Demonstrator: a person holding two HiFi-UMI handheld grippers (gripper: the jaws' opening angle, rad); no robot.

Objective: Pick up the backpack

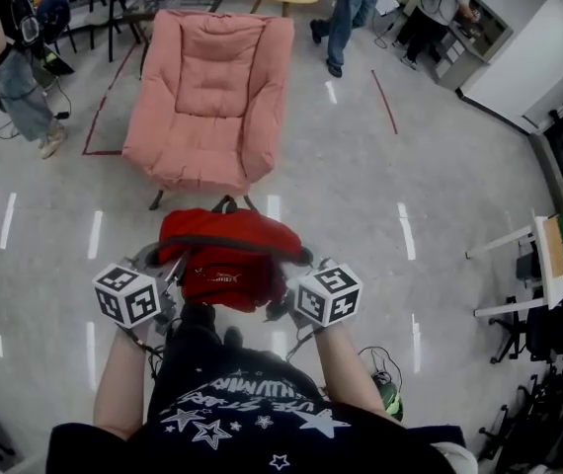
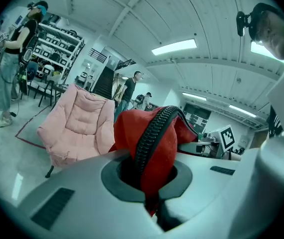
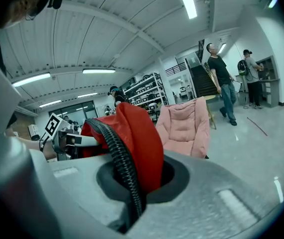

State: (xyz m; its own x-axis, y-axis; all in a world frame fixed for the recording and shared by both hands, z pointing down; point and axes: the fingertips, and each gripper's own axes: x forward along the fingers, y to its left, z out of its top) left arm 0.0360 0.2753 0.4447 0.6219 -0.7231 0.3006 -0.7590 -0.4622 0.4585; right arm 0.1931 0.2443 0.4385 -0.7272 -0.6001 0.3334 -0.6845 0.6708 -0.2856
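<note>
**Backpack off the floor, both grips closed**

Head view: the red backpack hangs at lower centre between my left gripper and right gripper, just below the pink armchair in frame. Only this view shows the whole bag. Only the gripper views show the grip. My left fingers are pinched tight on red fabric beside the black zipper. My right fingers are likewise clamped on fabric and zipper.

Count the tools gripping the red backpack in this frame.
2. The left tool is shut on the left edge of the backpack, and the right tool is shut on its right edge. Neither is hidden.
</note>
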